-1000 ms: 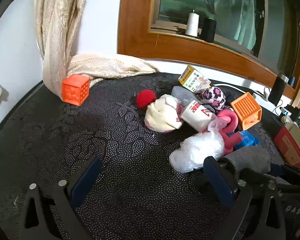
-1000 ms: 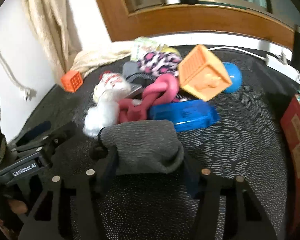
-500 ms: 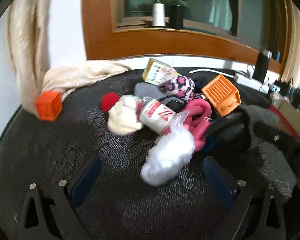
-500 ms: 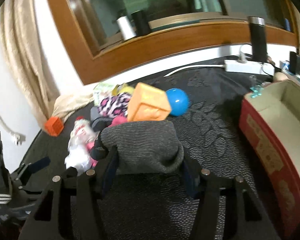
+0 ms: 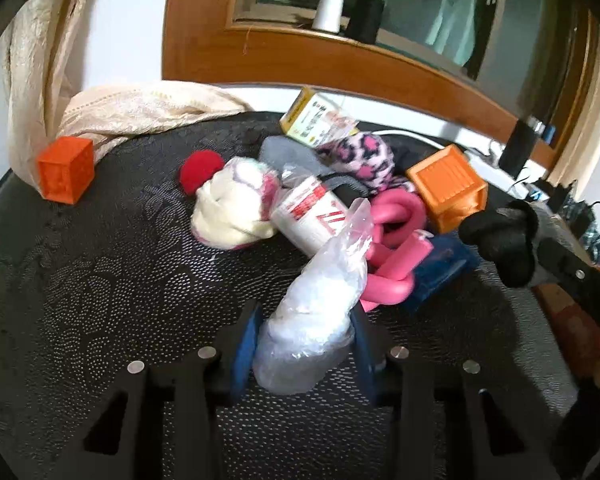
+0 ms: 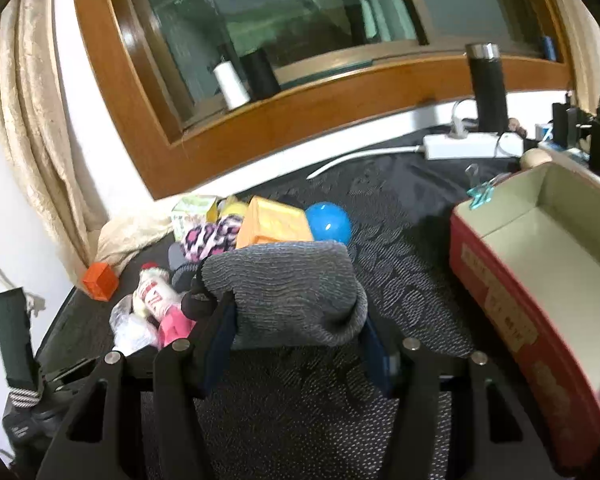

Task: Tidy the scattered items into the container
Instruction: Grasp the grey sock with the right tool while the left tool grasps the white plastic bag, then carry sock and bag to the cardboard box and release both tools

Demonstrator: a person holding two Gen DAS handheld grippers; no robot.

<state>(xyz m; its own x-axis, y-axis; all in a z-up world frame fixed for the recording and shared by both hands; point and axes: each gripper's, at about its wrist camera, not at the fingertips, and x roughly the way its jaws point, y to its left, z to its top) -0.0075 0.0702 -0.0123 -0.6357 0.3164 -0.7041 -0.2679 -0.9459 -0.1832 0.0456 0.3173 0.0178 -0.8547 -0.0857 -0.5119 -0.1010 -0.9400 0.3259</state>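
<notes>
A white bundle in clear plastic wrap (image 5: pixel 320 300) lies at the near edge of a pile on the dark patterned table (image 5: pixel 120 272). My left gripper (image 5: pixel 302 344) is closing around it, and both blue pads touch its sides. In the right wrist view my right gripper (image 6: pixel 296 332) is shut on a grey knit sock (image 6: pixel 288 284) with a black toe, held above the table. The red cardboard box (image 6: pixel 496 280), open and pale inside, stands just to the right of that sock. The sock's black toe (image 5: pixel 496 236) also shows at the right of the left wrist view.
The pile holds a pink knotted toy (image 5: pixel 396 240), a red-labelled white bottle (image 5: pixel 312 216), a cream sock ball (image 5: pixel 232 208), a leopard-print sock (image 5: pixel 360 156), an orange box (image 5: pixel 448 188) and a yellow carton (image 5: pixel 316 118). A small orange cube (image 5: pixel 66 176) sits far left by the curtain; a blue ball (image 6: pixel 328 224) lies behind.
My left gripper moved up to the plastic-wrapped bundle and its jaws came in from wide open onto it. My right gripper swung right with the grey sock, bringing the red box into view.
</notes>
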